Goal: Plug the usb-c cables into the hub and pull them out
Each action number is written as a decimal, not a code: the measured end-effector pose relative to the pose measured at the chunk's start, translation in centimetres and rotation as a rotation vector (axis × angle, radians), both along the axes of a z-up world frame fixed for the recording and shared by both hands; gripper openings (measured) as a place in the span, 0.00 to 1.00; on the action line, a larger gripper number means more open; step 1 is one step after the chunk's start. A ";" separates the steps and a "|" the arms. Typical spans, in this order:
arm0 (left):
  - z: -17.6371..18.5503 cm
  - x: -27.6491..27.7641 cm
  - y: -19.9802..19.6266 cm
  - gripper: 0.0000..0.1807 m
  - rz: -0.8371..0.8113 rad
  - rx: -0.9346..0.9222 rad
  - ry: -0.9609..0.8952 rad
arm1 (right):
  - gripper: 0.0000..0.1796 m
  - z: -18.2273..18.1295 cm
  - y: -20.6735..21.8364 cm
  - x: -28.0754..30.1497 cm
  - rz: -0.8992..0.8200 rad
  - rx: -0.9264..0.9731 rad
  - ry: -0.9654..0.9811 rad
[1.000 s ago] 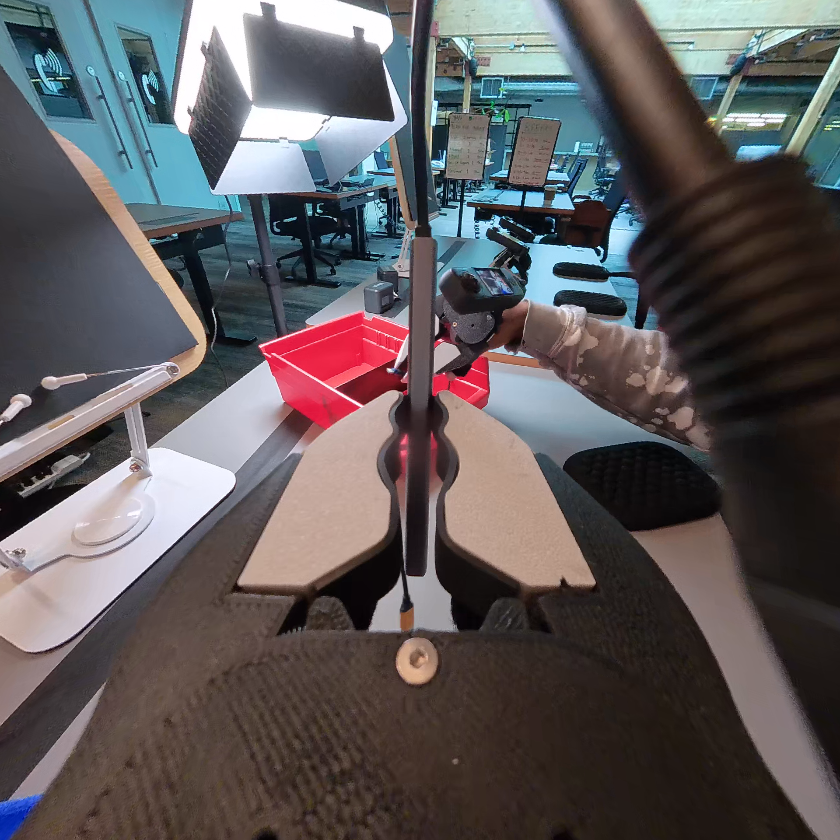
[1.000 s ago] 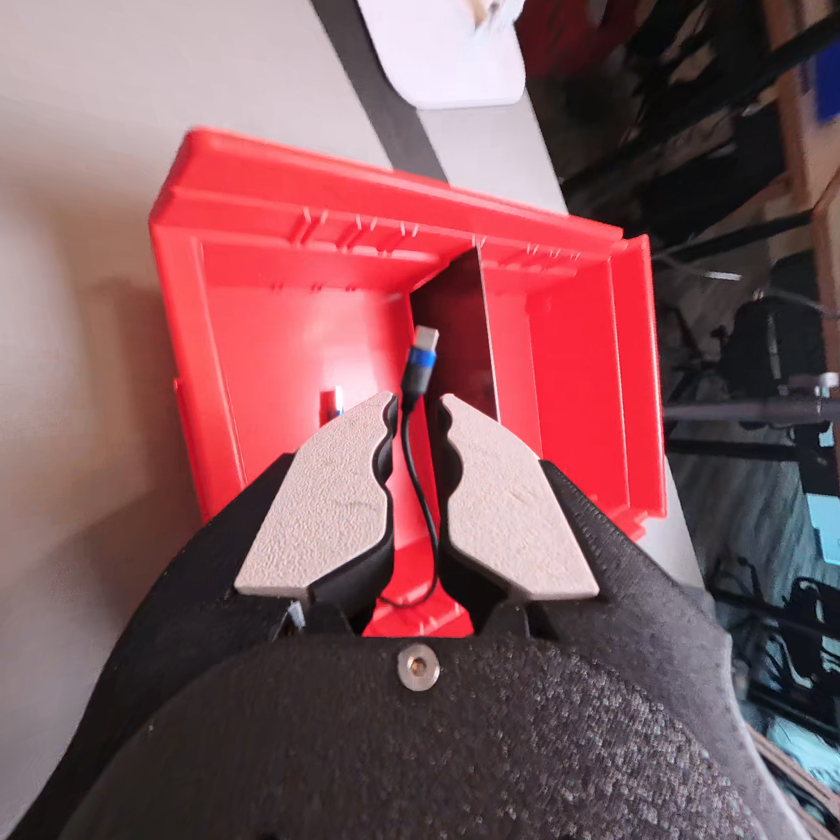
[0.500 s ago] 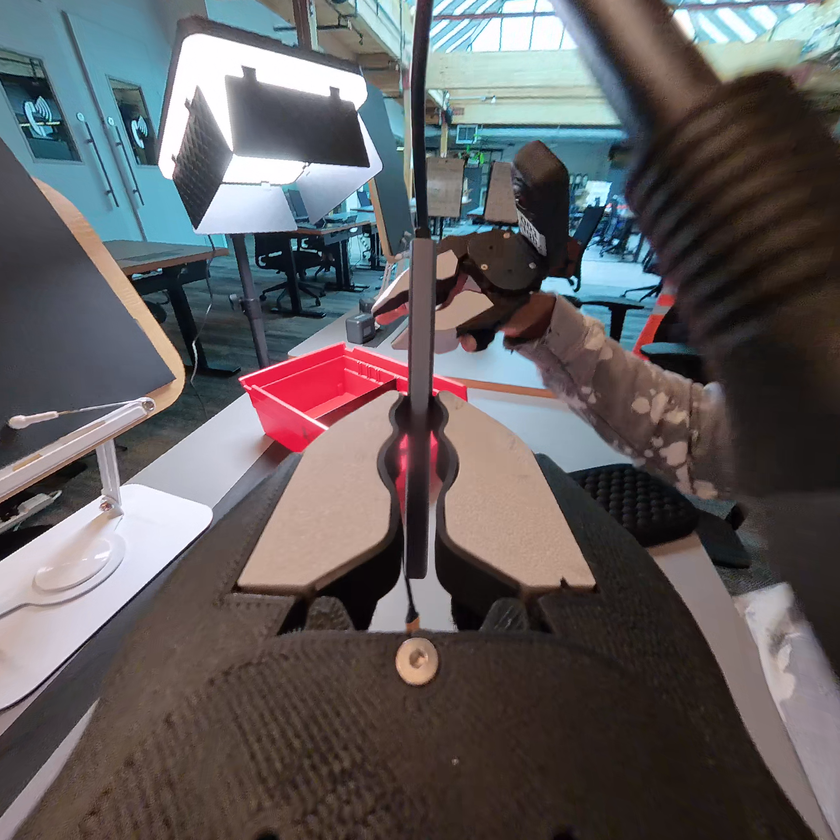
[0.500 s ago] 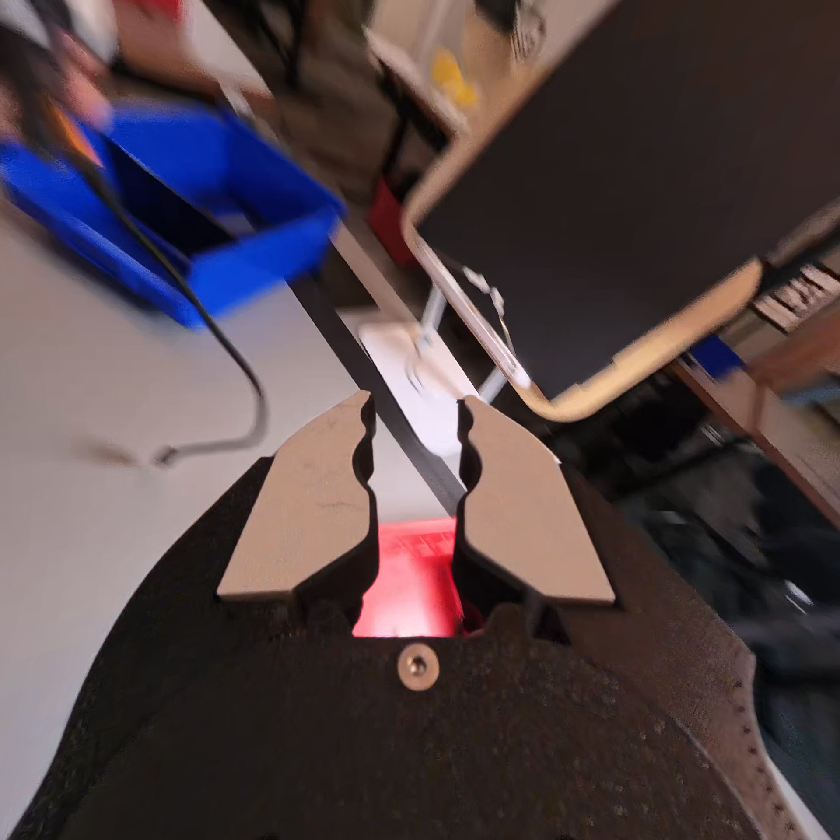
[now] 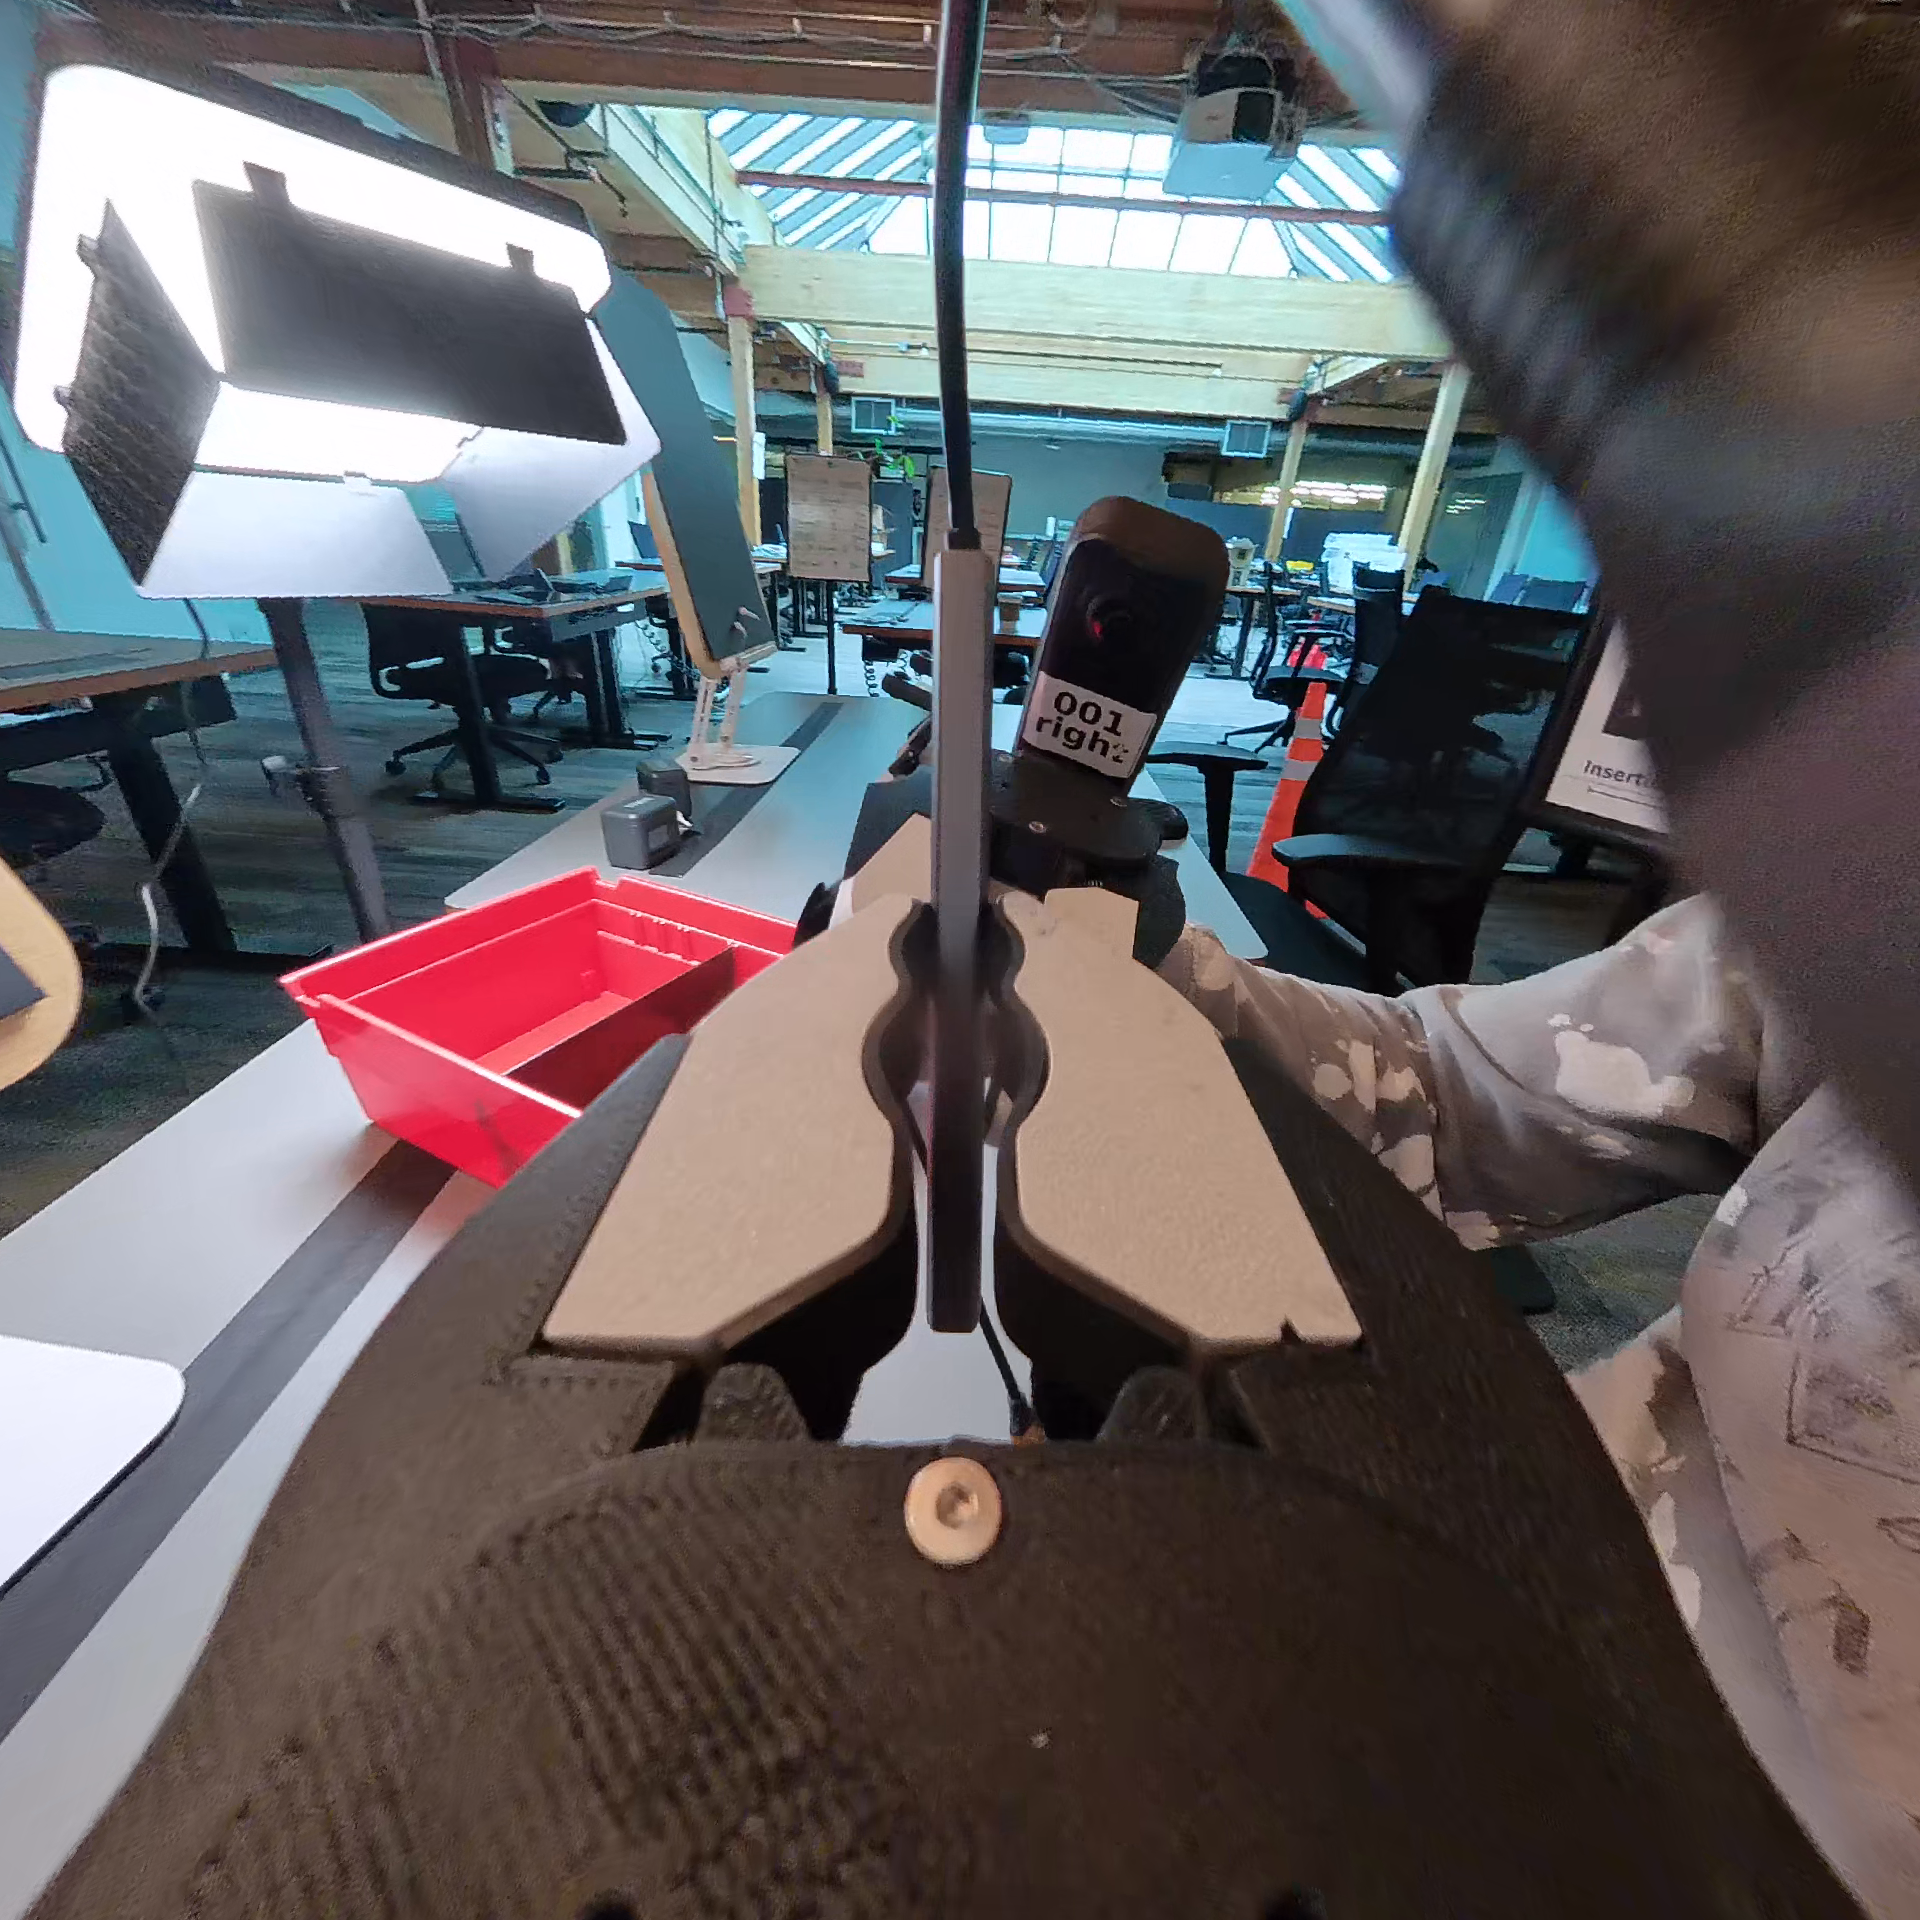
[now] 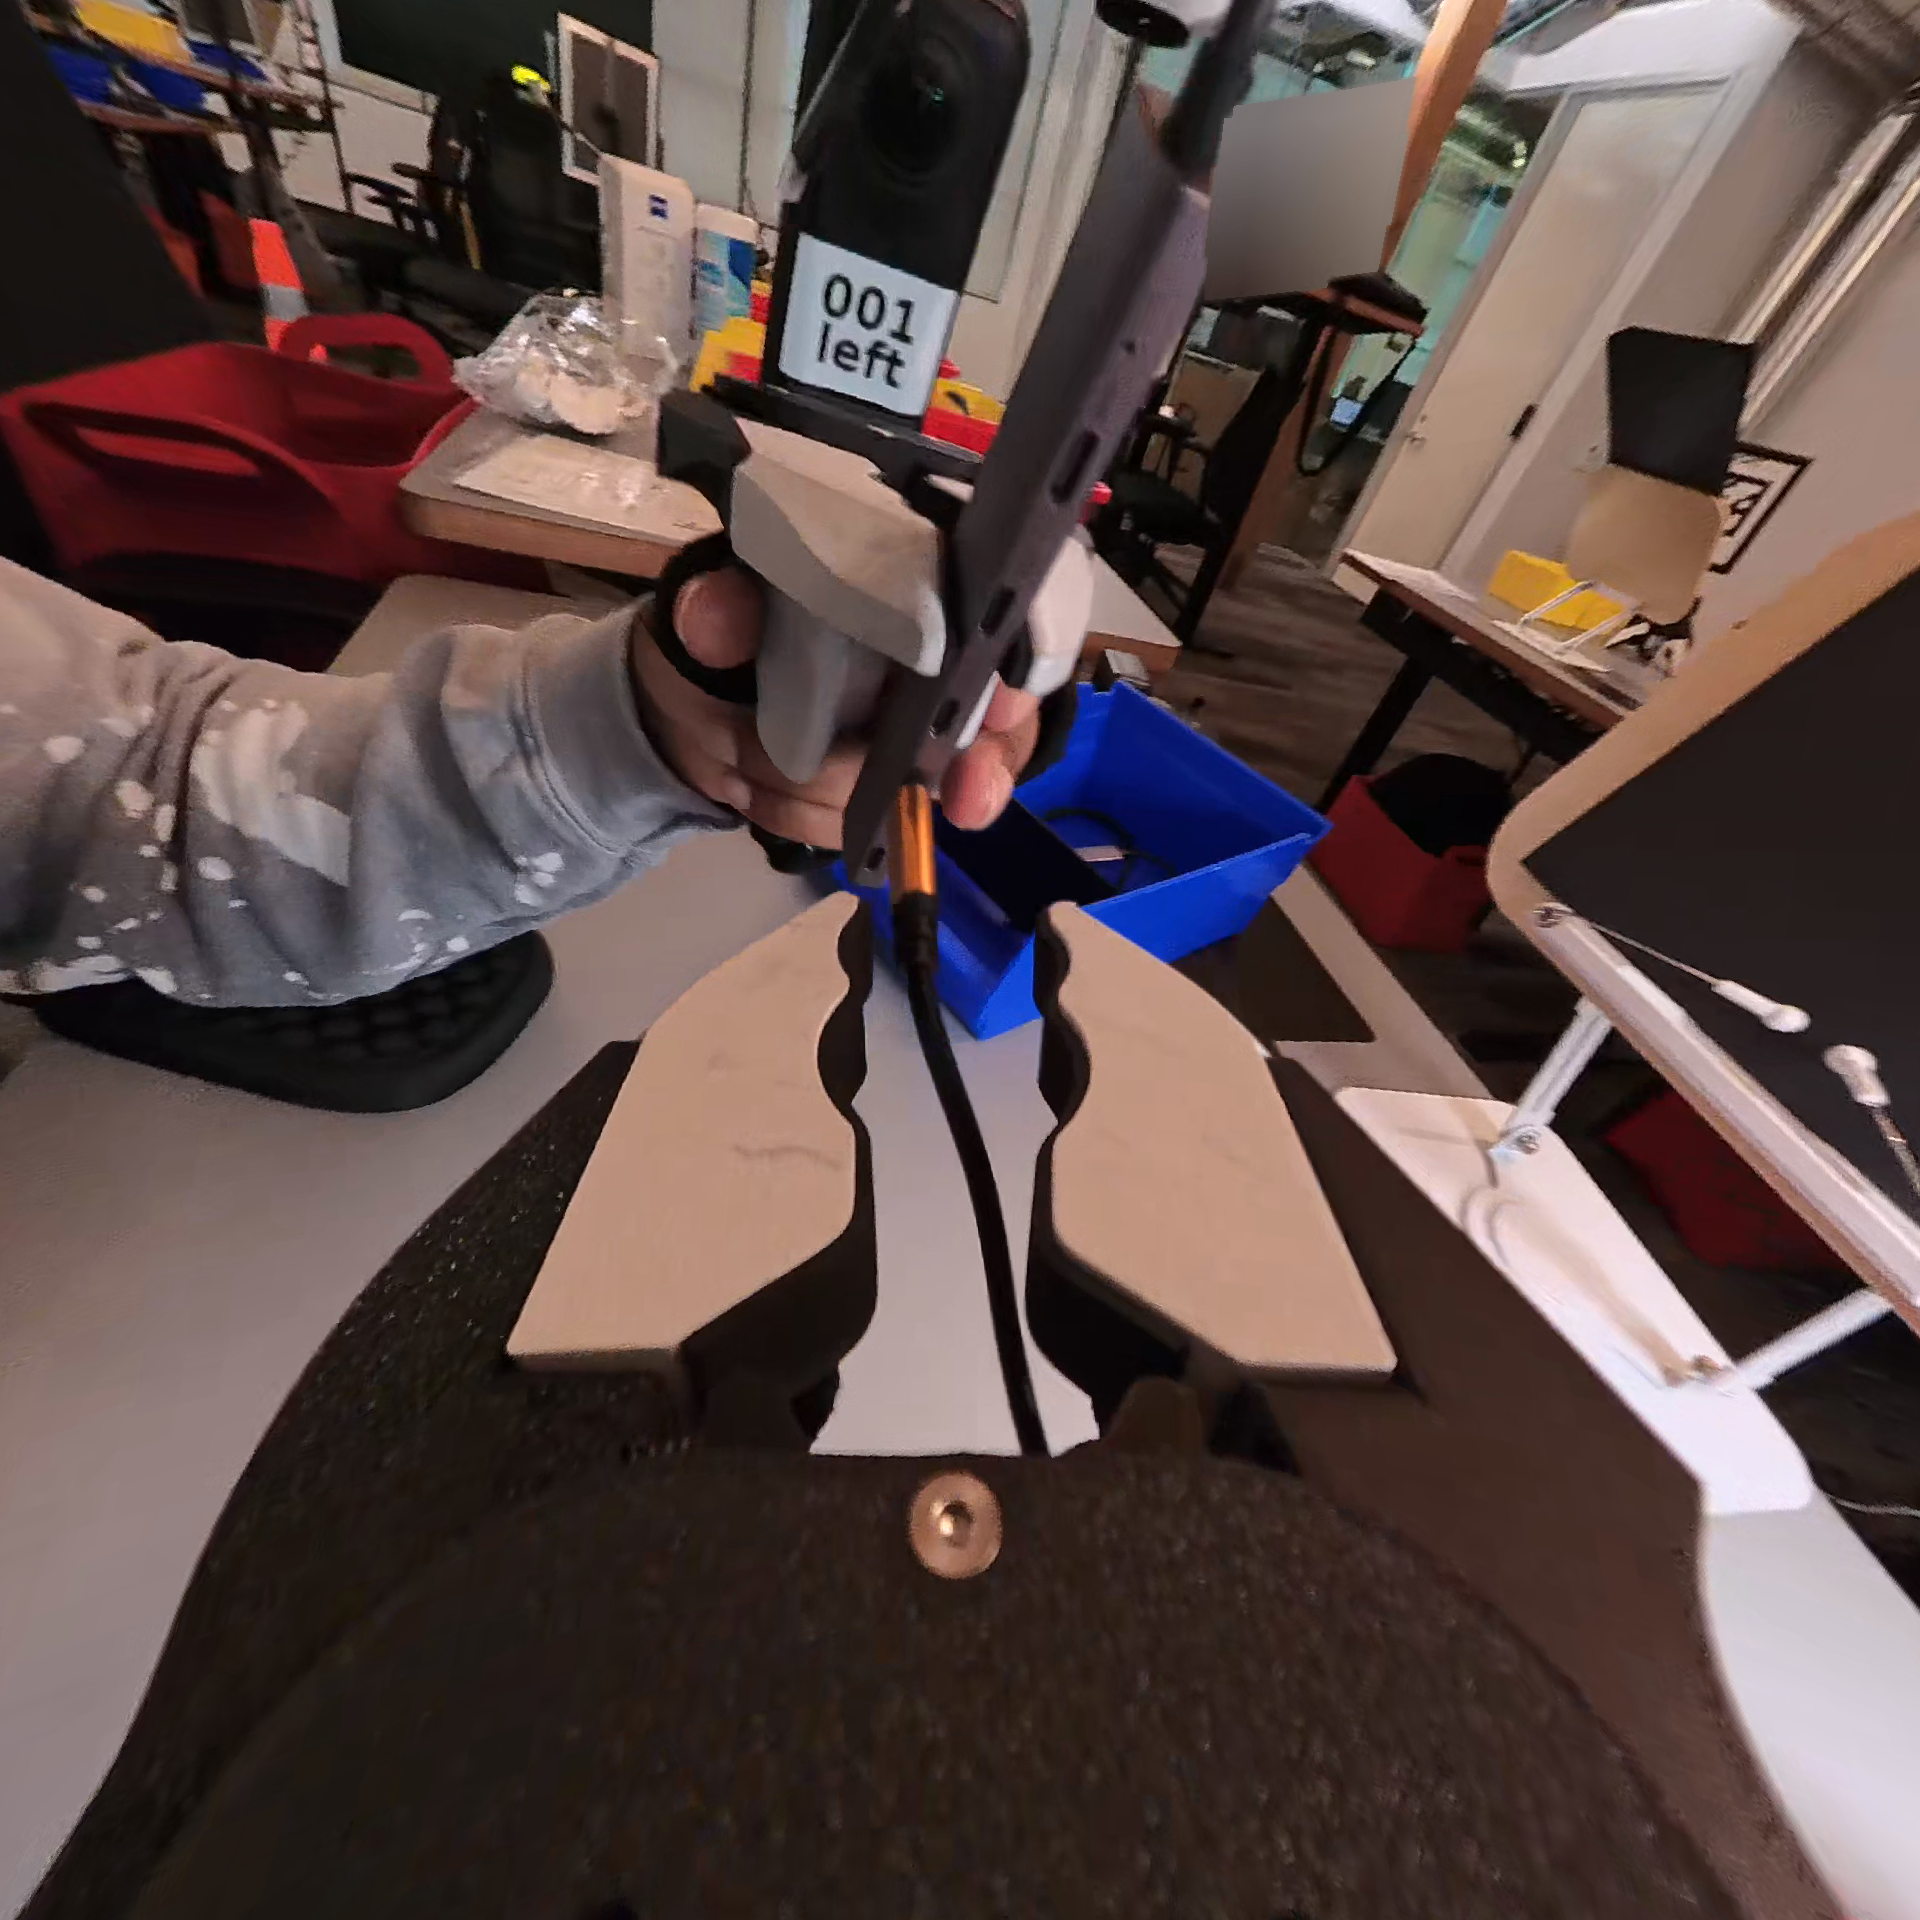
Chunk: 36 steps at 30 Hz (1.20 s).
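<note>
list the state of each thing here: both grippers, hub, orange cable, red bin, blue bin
left gripper: shut on hub
hub: held upright, orange cable plugged in
orange cable: between the right gripper's fingers, ungripped
right gripper: open
red bin: looks empty
blue bin: holds cables

Hub [image 5: 958, 935] stands upright between left tool [image 5: 956, 925] fingers, bin [image 5: 499, 1008] on desk [image 5: 208, 1164] to its left. Right tool [image 6: 948, 935] faces it, cable [image 6: 966, 1143] running between its fingers into hub's lower end.

white labels [image 5: 1084, 729] on both camera mounts
</note>
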<state>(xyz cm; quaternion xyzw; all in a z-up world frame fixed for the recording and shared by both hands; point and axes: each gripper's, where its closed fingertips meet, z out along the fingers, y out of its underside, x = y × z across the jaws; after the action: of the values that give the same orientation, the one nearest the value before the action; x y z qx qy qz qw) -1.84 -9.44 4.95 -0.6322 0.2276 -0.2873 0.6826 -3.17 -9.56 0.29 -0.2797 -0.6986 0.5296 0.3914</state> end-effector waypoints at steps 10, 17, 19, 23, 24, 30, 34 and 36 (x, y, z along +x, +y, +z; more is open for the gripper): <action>-1.3 1.2 0.6 0.06 0.000 -0.022 0.064 | 0.04 -0.1 0.0 1.4 0.069 -0.026 -0.054; -4.1 1.8 0.8 0.08 -0.012 -0.105 0.222 | 0.03 -0.1 0.9 3.0 0.049 0.042 -0.104; -4.3 2.0 1.0 0.06 0.001 -0.087 0.250 | 0.03 -0.2 1.1 3.1 0.040 0.049 -0.106; -2.3 0.9 1.5 0.06 0.068 -0.044 0.134 | 0.04 3.2 2.4 2.4 -0.054 -0.057 0.070; -1.8 0.0 1.6 0.06 0.100 -0.029 0.094 | 0.03 5.0 3.3 2.5 -0.107 -0.118 0.159; 1.5 -5.8 0.9 0.06 0.269 0.066 -0.189 | 0.02 8.6 5.2 4.4 -0.129 -0.330 0.249; 2.4 -6.0 0.4 0.06 0.268 0.107 -0.252 | 0.05 5.6 3.2 2.3 -0.075 -0.309 0.116; 2.6 -5.1 0.5 0.06 0.247 0.119 -0.265 | 0.07 4.9 2.3 1.1 -0.066 -0.329 0.112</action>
<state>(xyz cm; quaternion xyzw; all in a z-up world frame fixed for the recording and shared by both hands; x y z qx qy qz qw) -6.98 -8.99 7.52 -0.5705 0.0728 -0.2682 0.7729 -2.03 -7.29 5.18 -0.3327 -0.5699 0.6385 0.3960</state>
